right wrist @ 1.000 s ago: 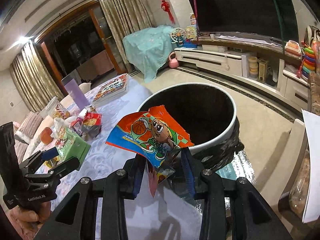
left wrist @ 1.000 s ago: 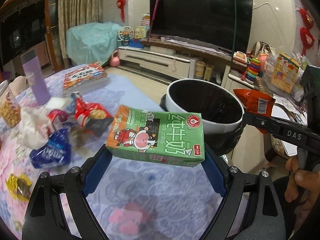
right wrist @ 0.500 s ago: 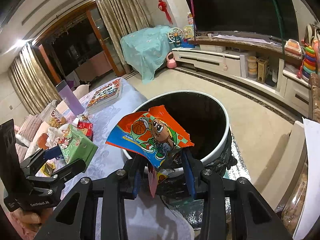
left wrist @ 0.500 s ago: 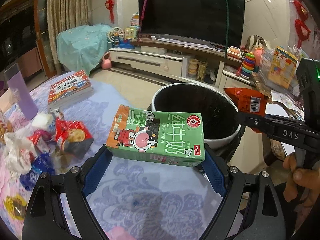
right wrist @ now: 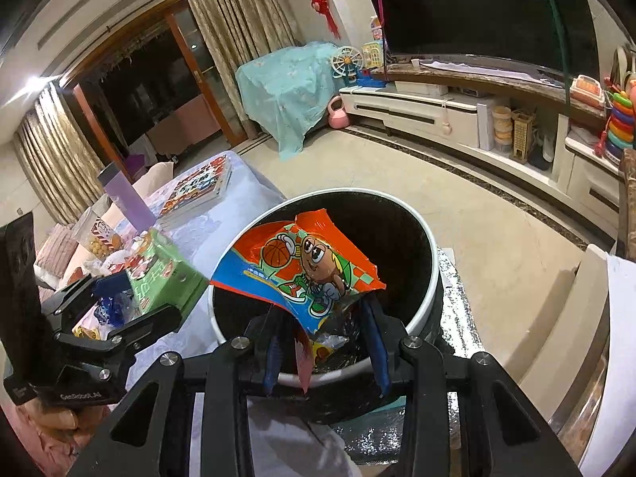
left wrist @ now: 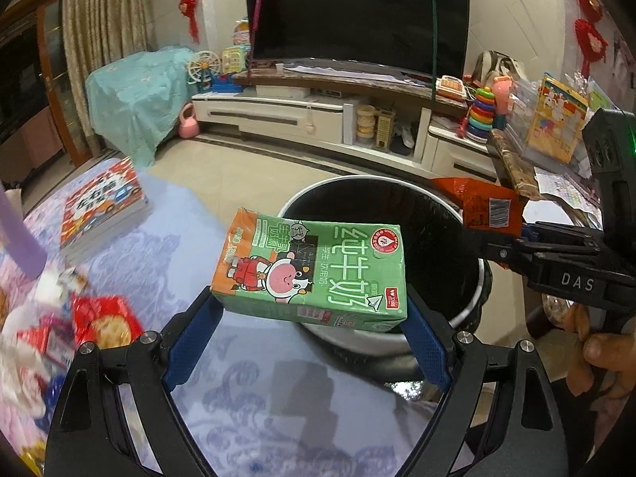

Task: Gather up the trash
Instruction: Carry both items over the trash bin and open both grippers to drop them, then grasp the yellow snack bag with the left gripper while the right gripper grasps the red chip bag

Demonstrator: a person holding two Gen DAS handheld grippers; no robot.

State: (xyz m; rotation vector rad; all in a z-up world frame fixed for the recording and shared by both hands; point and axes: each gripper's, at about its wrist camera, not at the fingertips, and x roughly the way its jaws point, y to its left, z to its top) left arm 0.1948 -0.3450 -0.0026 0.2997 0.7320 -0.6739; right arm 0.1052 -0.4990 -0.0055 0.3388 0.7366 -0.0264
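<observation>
Left hand-held gripper (left wrist: 308, 314): clenched wide on a green milk carton (left wrist: 314, 272), blue pads pressed to its two short ends, carton lying crosswise between the fingers, printed face up, tilted slightly down to the right. Carried above the near-left rim of a round trash bin (left wrist: 475, 302), white-rimmed and lined in black, its far edge overhanging the opening. Beneath and to the left, the desk (left wrist: 246, 389) under a pale blue flowered cloth. Further left on the desk, a heap of wrappers, among them a red snack packet (left wrist: 105, 318), blurred. Far left, a stack of picture books (left wrist: 105, 208) and a purple bottle (left wrist: 18, 238).

Right hand-held gripper (right wrist: 324, 342): jaws narrow, grasping an orange and blue snack bag (right wrist: 298, 268) by its lower crumpled end, the bag standing up and fanning out above the fingers. Held directly over the bin's (right wrist: 425, 310) open mouth, near its close rim. Seen from the left wrist, the same bag (left wrist: 483, 208) at the bin's right edge, the holding hand (left wrist: 596, 361) below it. Left of the bin, the other gripper (right wrist: 159, 298) with the carton (right wrist: 165, 274). Beyond the bin, tiled floor, then a white TV cabinet (right wrist: 429, 113) under a dark television (left wrist: 357, 12).
</observation>
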